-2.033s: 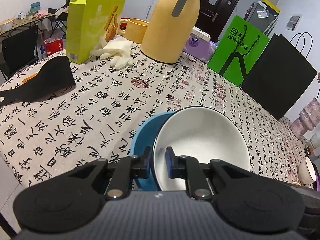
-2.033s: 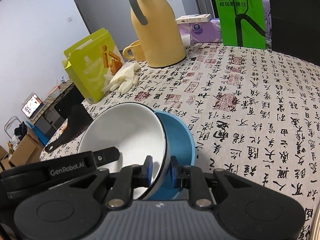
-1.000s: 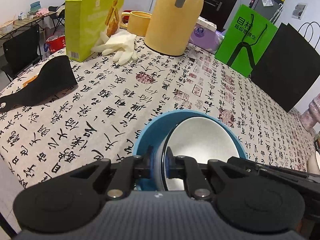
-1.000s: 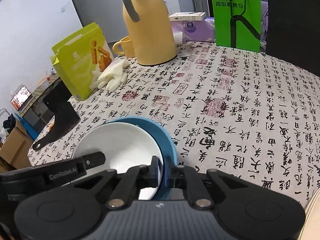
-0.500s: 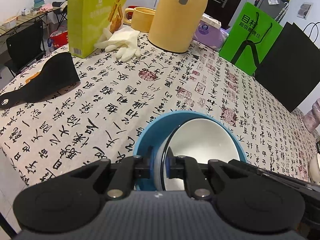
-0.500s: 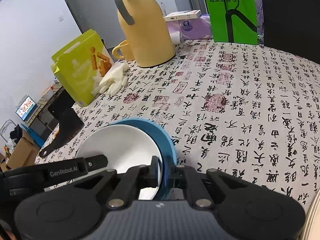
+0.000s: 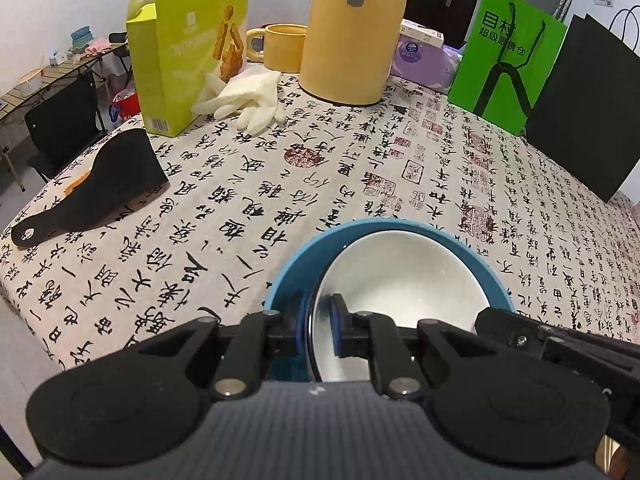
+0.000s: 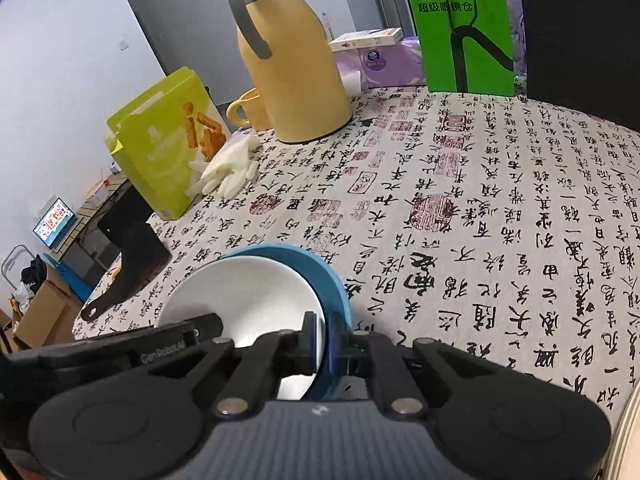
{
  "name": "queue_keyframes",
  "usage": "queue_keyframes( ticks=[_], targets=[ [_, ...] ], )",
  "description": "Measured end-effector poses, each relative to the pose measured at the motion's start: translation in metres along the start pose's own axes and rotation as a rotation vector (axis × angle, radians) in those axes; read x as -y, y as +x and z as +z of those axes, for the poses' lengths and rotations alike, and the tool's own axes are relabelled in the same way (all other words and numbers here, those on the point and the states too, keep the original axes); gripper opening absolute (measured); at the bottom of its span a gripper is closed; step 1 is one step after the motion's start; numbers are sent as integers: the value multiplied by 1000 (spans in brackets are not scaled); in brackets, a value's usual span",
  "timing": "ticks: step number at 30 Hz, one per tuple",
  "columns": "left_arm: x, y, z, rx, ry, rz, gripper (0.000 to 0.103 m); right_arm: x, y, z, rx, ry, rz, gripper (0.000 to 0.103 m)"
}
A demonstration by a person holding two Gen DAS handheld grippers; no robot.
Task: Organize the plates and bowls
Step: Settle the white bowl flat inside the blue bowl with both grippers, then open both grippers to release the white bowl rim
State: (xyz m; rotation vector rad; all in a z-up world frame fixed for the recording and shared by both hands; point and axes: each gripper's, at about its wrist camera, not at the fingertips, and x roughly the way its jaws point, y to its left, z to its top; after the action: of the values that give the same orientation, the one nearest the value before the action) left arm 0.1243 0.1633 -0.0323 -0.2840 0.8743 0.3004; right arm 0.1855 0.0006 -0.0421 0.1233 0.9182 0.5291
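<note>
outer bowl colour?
Blue bowl, with a white bowl nested inside it. Clearest in the right wrist view.

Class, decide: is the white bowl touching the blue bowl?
Touching. The left wrist view shows the white bowl nested inside the blue bowl, with no gap along its right rim.

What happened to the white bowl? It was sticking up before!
The white bowl tipped down and settled inside the blue bowl. The left gripper stays clamped on the white bowl's rim, the right gripper on the blue bowl's. The yellow jug, snack box and gloves stayed put.
</note>
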Motion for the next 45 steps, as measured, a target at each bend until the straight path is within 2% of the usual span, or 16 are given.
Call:
queue_keyframes(
  ticks=[11,16,24,31,33,39,45],
  targets=[
    [7,1,0,-10,33,40,16,4,-1,0,3,26,11,6],
    [2,0,3,-26,1,-1,21,4,-2,1,7,30,17,6],
    [-3,-2,5,-52,-41,-91,43,5,-2,1,4,37,31,6],
    [-5,-1,4,-45,-50,-90,41,8,-8,4,7,53,66,10],
    [-7,-2,5,-35,-54,-92,35,8,-12,5,25,48,71,10],
    [-8,-5,5,-26,-59,-93,34,9,-23,8,66,31,69,11],
    [-7,-7,3,-22,-49,-107,38,13,-21,3,60,14,44,21]
  ],
)
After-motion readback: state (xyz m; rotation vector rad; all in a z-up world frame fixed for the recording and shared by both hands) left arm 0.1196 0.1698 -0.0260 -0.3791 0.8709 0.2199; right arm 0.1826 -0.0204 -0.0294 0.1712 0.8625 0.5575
